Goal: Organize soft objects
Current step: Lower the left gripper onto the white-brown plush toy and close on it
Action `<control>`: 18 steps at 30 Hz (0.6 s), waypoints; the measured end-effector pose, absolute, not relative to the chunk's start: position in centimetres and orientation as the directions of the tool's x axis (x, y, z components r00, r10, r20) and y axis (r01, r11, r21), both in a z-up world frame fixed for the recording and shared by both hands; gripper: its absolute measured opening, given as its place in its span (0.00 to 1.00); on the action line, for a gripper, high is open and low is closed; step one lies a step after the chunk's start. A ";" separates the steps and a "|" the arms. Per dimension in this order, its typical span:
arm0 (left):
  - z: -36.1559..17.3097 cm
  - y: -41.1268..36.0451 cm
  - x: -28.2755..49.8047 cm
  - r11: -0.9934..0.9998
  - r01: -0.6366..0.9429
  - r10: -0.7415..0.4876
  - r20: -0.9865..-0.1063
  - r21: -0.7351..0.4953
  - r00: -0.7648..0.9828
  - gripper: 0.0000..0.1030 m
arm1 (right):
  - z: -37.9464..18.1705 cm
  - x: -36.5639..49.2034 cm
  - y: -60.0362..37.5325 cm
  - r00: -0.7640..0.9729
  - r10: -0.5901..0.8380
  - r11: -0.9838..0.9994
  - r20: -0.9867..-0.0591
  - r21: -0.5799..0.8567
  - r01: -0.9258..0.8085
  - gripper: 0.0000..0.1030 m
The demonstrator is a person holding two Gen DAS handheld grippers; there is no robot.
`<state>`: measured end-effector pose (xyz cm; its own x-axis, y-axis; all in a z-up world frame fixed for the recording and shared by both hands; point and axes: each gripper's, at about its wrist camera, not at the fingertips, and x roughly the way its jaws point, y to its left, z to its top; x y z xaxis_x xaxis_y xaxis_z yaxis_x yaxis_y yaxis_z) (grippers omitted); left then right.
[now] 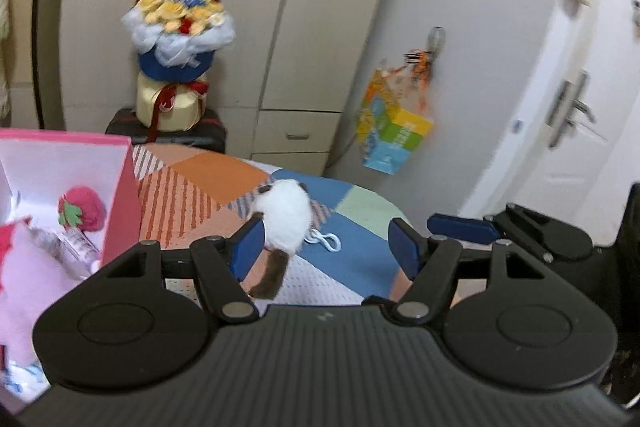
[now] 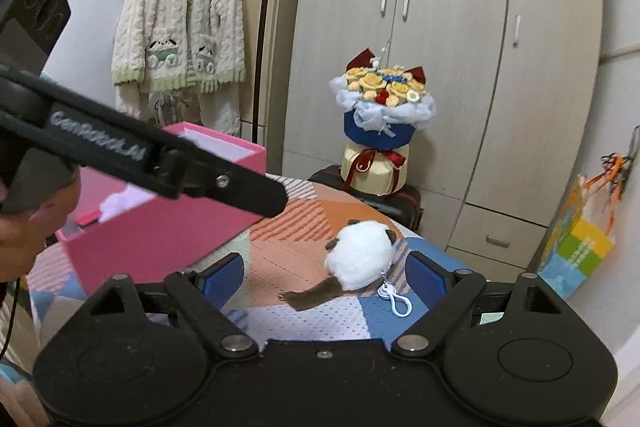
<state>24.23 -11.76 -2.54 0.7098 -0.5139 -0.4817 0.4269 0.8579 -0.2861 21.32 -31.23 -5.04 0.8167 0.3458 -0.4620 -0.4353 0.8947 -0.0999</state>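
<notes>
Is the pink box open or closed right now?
Open. The pink box has no lid on, and its white inside shows a strawberry plush lying in it.

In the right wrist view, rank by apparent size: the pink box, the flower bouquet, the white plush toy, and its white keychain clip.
1. Pink open-top cardboard box, though nearness inflates it.
2. Yellow-rose bouquet in blue wrap, farther back.
3. White fluffy plush toy with brown tail.
4. White plastic keychain clip.

Plush toy (image 2: 362, 255) lies on bed (image 2: 280, 267), keyring clip (image 2: 395, 297) just beside it on right. Box (image 2: 160, 231) sits on bed, left of toy; strawberry plush (image 1: 80, 211) inside box. Bouquet (image 2: 382, 119) stands on suitcase (image 2: 408, 205) behind bed, wardrobe (image 2: 460, 47) behind it. Cardigan (image 2: 180, 27) hangs behind box. Gift bag (image 2: 576, 247) hangs at right.
</notes>
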 end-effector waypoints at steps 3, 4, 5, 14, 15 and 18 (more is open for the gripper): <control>-4.3 -12.9 26.7 0.861 0.403 -0.509 -0.509 -0.311 0.694 0.65 | -6.5 24.0 -32.1 0.794 0.379 0.882 -0.474 -0.075 -0.466 0.88; -4.9 -13.2 27.4 0.863 0.392 -0.505 -0.519 -0.318 0.690 0.65 | -7.0 24.9 -32.3 0.786 0.391 0.877 -0.478 -0.067 -0.476 0.88; -5.5 -13.5 28.0 0.867 0.381 -0.499 -0.529 -0.323 0.686 0.65 | -7.5 25.9 -32.5 0.779 0.399 0.873 -0.483 -0.061 -0.485 0.88; -9.4 -15.6 32.7 0.922 0.252 -0.379 -0.551 -0.295 0.744 0.64 | -12.3 33.4 -32.8 0.715 0.440 0.837 -0.543 -0.042 -0.546 0.88; -9.7 -15.8 33.3 0.923 0.241 -0.374 -0.560 -0.299 0.740 0.64 | -12.6 34.1 -32.8 0.708 0.445 0.833 -0.548 -0.037 -0.552 0.88; -10.4 -15.9 34.5 0.923 0.217 -0.371 -0.580 -0.319 0.725 0.60 | -13.8 36.2 -32.6 0.676 0.465 0.821 -0.572 -0.007 -0.571 0.88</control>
